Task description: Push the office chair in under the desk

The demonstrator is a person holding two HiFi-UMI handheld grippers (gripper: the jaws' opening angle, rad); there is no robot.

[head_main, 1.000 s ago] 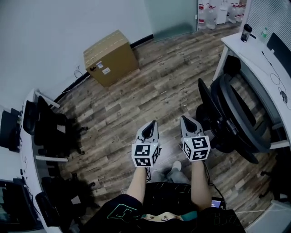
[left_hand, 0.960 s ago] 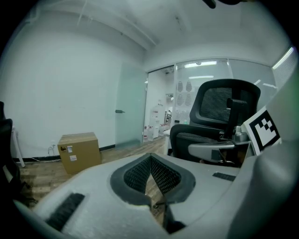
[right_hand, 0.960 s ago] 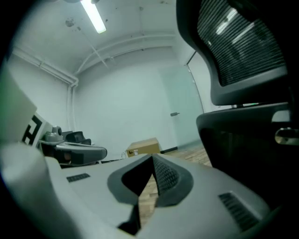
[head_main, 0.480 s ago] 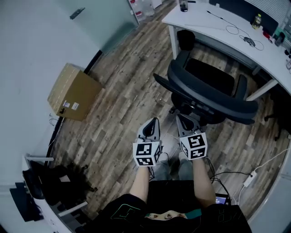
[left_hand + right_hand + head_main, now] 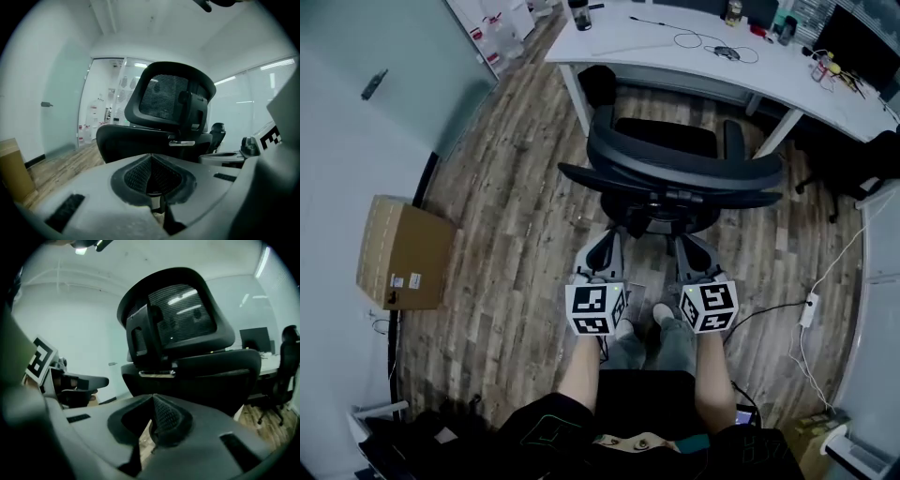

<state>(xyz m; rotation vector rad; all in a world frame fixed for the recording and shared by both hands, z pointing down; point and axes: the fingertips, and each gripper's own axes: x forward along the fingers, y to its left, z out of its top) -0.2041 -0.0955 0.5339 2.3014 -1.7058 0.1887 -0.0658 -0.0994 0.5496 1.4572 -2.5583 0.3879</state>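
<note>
Since a second ago the person has turned: the office chair [image 5: 675,173], then off at the right edge of the head view, now stands straight ahead, and the cardboard box [image 5: 403,253] has slid from the top of that view to its left side. Both grippers have stayed side by side in front of the body.

The chair is out on the wood floor [image 5: 506,216], its curved back towards the person and its seat towards the white desk [image 5: 656,52]. The seat lies in front of the desk's near edge, not beneath the top.

The left gripper [image 5: 607,238] points at the left part of the chair back, its tip near it but apart. Its jaws are pressed together with nothing between them, and in the left gripper view only the chair fills the space beyond. The right gripper [image 5: 686,242] points at the right part of the back, jaws likewise closed on nothing.

On the desk's left end stands a dark bottle [image 5: 578,14]; what it holds cannot be told. Thin cables [image 5: 703,42] lie across the desktop. Past the desk's left end, white jugs [image 5: 502,21] with red labels stand on the floor, contents unclear. The cardboard box sits closed against the wall, well apart from the chair.
</note>
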